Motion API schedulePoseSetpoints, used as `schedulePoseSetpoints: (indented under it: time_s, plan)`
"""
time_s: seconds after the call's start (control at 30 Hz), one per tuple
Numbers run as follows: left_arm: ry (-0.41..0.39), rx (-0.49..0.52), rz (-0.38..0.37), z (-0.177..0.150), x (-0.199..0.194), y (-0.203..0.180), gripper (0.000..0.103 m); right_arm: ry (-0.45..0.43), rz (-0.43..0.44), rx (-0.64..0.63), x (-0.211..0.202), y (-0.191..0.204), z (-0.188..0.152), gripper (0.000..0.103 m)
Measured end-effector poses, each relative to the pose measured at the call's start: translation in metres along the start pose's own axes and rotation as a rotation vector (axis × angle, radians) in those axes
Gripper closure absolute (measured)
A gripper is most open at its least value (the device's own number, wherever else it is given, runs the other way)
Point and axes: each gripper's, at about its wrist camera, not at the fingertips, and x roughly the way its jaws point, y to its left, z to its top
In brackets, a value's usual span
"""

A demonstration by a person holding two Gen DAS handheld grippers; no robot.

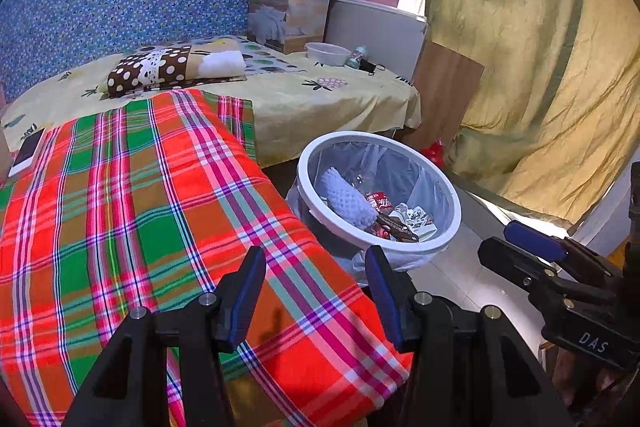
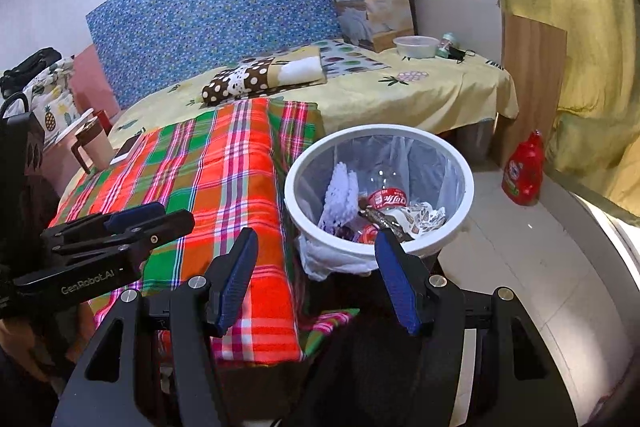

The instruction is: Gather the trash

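A white round trash bin (image 1: 440, 187) (image 2: 300, 187) lined with a clear bag stands on the floor beside the bed. Inside lie a white bumpy cloth (image 1: 348, 199) (image 2: 340, 191), a red cola label (image 1: 378, 203) (image 2: 386, 199), a brown wrapper (image 1: 396, 225) and printed paper (image 2: 426, 215). My left gripper (image 1: 316, 259) hovers open and empty over the plaid cloth (image 1: 160, 207), left of the bin. Just short of the bin's near rim, my right gripper (image 2: 316, 243) is open, nothing between its blue pads. Each gripper shows in the other's view: right (image 1: 536, 247), left (image 2: 160, 215).
The plaid cloth (image 2: 224, 167) covers the bed's near part, a phone (image 1: 26, 151) at its edge. A yellow sheet (image 1: 320, 95), folded dotted bedding (image 1: 176, 65), a quilt box (image 1: 288, 7), bowl (image 1: 328, 53) and small bottle (image 1: 357, 57) lie beyond. Red detergent bottle (image 2: 524, 171) stands on the floor; curtain (image 1: 540, 47) hangs right.
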Motion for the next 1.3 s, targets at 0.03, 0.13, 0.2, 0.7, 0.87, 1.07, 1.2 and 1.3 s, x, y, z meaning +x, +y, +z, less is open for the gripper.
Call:
schedulePoseSetpoints:
  time_s: [0.03, 0.13, 0.2, 0.7, 0.87, 1.07, 1.2, 1.3]
  plan:
    - [0.0, -0.001, 0.001, -0.0003, -0.0006, 0.0003, 0.052, 0.001, 0.0, 0.0, 0.0006, -0.0002, 0.0002, 0.041]
    - [0.0, -0.003, 0.002, -0.0012, -0.0021, 0.0004, 0.052, -0.003, 0.0, -0.002, -0.0016, 0.0018, -0.002, 0.041]
    - [-0.001, -0.002, 0.003, -0.0016, -0.0026, 0.0002, 0.052, -0.003, 0.002, -0.003, -0.0011, 0.0019, -0.0019, 0.041]
    - [-0.006, 0.015, 0.01, -0.0035, -0.0052, -0.0032, 0.052, -0.001, 0.003, -0.002, -0.0027, 0.0046, -0.0056, 0.041]
    - [-0.006, 0.024, 0.021, -0.0044, -0.0048, -0.0055, 0.052, 0.0, 0.003, 0.0, -0.003, 0.0045, -0.0061, 0.041]
    - [-0.001, 0.023, 0.019, -0.0044, -0.0036, -0.0045, 0.052, 0.002, 0.001, 0.002, -0.0033, 0.0049, -0.0073, 0.041]
    - [0.003, 0.027, 0.03, -0.0047, -0.0033, -0.0042, 0.052, 0.003, 0.0, 0.001, -0.0031, 0.0046, -0.007, 0.041]
    - [0.006, 0.022, 0.016, -0.0056, -0.0036, -0.0038, 0.052, 0.005, 0.0, 0.002, -0.0025, 0.004, -0.008, 0.041]
